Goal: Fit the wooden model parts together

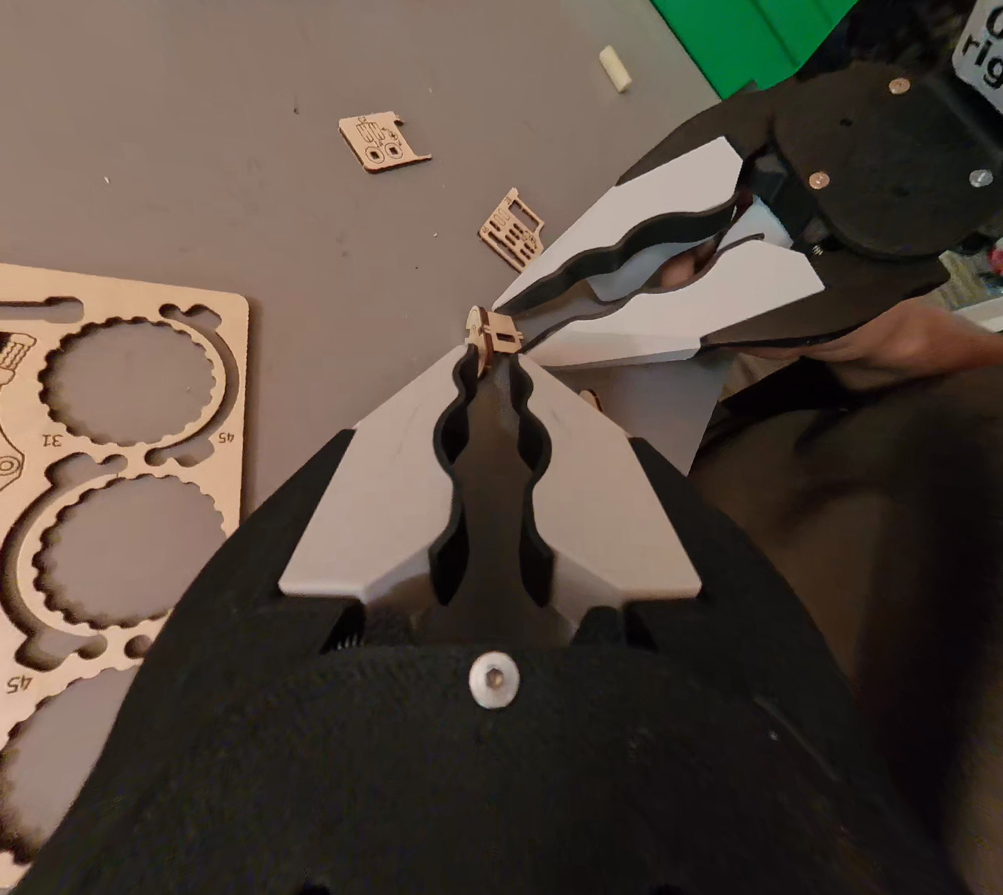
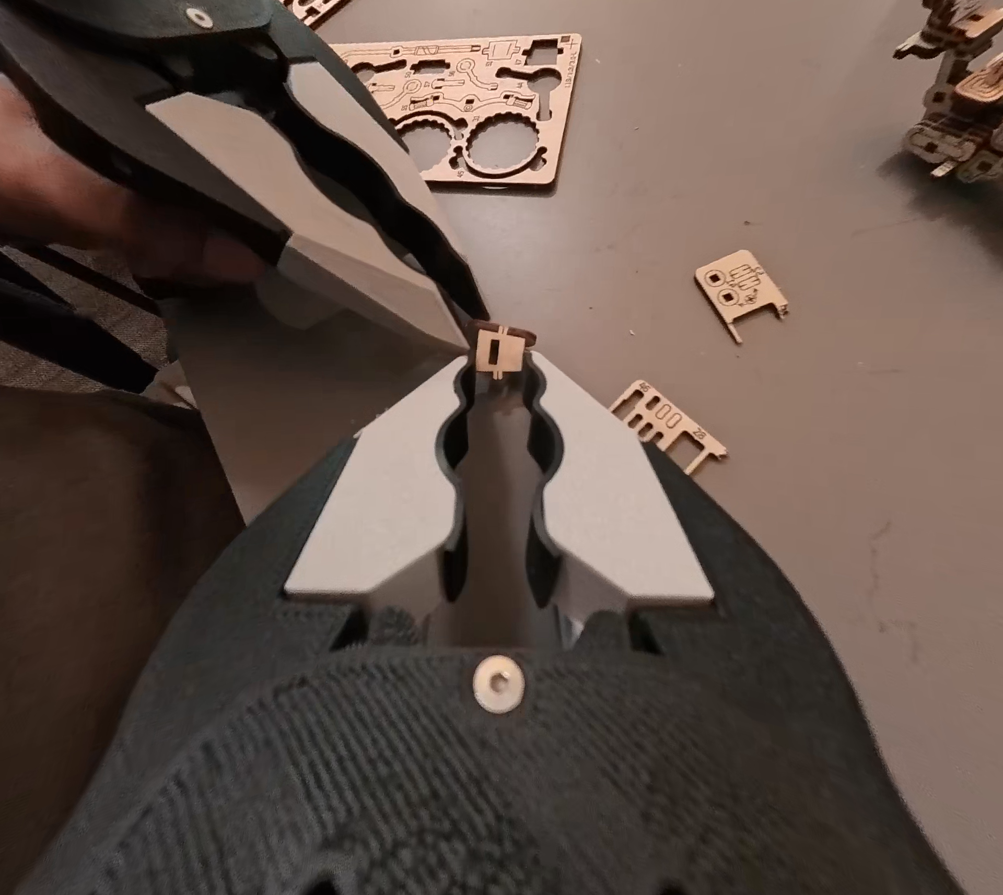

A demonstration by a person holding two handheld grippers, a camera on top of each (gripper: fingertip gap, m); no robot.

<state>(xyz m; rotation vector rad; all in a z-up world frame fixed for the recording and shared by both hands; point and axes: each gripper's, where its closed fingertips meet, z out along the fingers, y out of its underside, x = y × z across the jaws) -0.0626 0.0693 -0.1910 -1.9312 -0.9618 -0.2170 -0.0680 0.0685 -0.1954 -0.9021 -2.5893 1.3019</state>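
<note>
Here, both tools' tips — table edge (image 1: 705,424) below.

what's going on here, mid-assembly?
Yes. A person works two tools over the grey table. The left hand-held gripper pinches a small rounded wooden piece; the right hand-held gripper pinches a slotted wooden block. The two parts meet at the tips, seemingly being pressed together. Punched-out sheets and loose cutouts lie around.
</note>
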